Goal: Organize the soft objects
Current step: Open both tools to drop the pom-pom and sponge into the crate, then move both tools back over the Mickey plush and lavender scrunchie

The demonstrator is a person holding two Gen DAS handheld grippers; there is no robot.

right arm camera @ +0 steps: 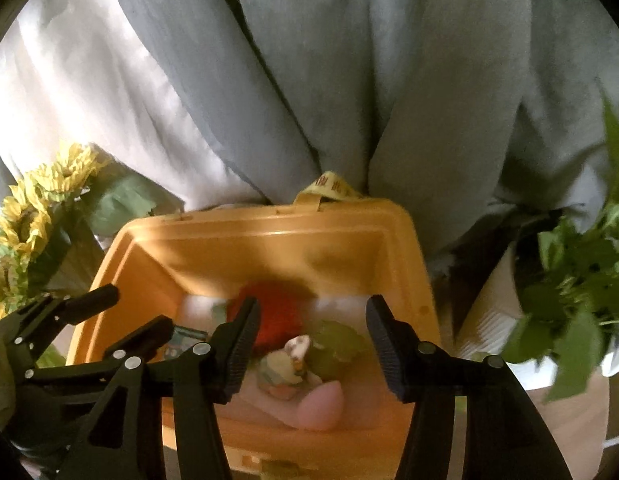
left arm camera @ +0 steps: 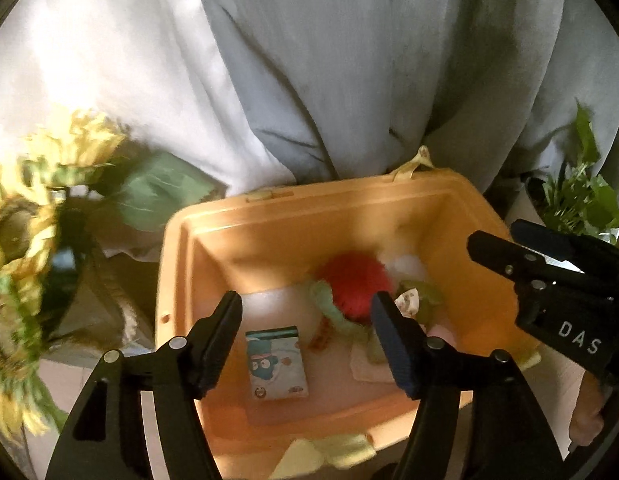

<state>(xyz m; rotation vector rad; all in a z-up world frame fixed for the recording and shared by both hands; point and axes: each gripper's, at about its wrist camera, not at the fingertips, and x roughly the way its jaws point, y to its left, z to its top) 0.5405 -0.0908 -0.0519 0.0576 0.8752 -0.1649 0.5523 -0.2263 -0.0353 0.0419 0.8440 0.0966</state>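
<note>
An orange plastic bin (left arm camera: 329, 194) (right arm camera: 269, 218) holds a red plush ball (left arm camera: 355, 280) (right arm camera: 279, 316), a green soft toy (right arm camera: 337, 344), white fluff (left arm camera: 405, 264), a small tissue pack with a blue cartoon (left arm camera: 276, 364) and a pink egg-shaped sponge (right arm camera: 321, 404). My left gripper (left arm camera: 307, 308) (right arm camera: 137, 308) hangs open above the bin's left half, over the pack and the red ball, with nothing between its pads. My right gripper (right arm camera: 313, 312) (left arm camera: 495, 236) stands open over the right half, above the green toy and the sponge, touching none of them.
Pale grey curtain folds (left arm camera: 309, 60) hang right behind the bin. Yellow sunflowers (left arm camera: 49, 160) (right arm camera: 41, 200) crowd the left side, and a leafy green plant (left arm camera: 581, 196) (right arm camera: 581, 280) stands at the right. A yellow cloth (left arm camera: 329, 452) lies at the bin's near edge.
</note>
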